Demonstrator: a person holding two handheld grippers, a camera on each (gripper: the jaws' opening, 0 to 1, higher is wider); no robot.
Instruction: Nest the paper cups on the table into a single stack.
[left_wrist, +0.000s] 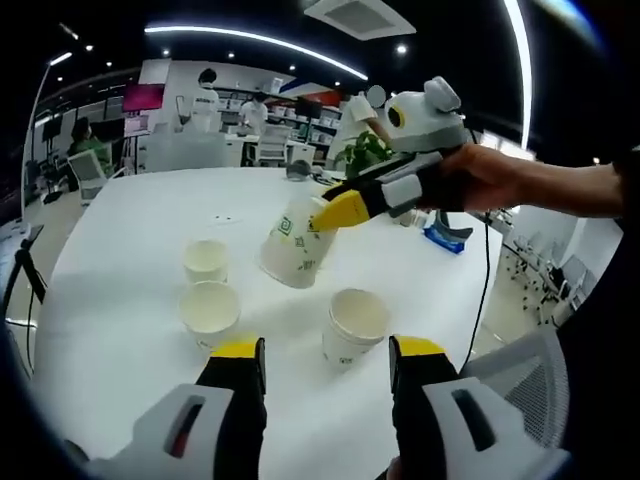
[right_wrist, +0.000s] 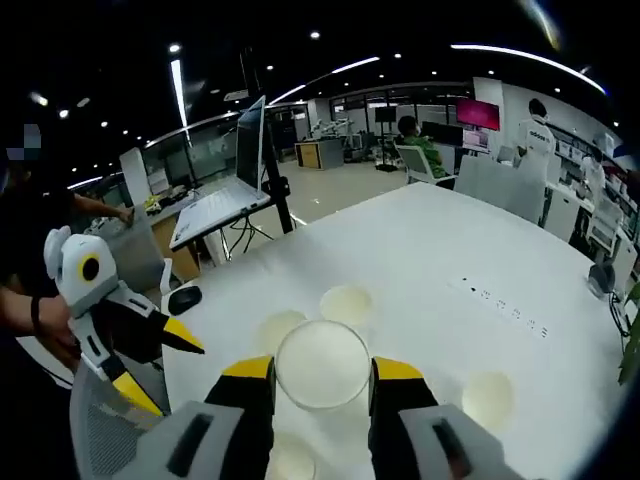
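A white paper cup with green print (left_wrist: 292, 248) hangs tilted above the white table (left_wrist: 130, 210), my right gripper (left_wrist: 338, 210) shut on its rim. In the right gripper view that cup (right_wrist: 322, 362) shows its open mouth between my right gripper's (right_wrist: 323, 372) yellow-tipped fingers. Three loose cups stand upright below: one (left_wrist: 205, 260) at the back left, one (left_wrist: 210, 310) in front of it, and one (left_wrist: 355, 325) just beyond my left gripper (left_wrist: 328, 350), which is open and holds nothing. My left gripper (right_wrist: 160, 365) also appears at the left of the right gripper view, jaws apart.
Several cup mouths (right_wrist: 347, 303) dot the table under the held cup. A laptop on a stand (right_wrist: 225, 195) and a mouse (right_wrist: 186, 297) sit past the table edge. A plant (left_wrist: 362, 150) and a blue object (left_wrist: 440, 238) stand at the far side. People sit in the background.
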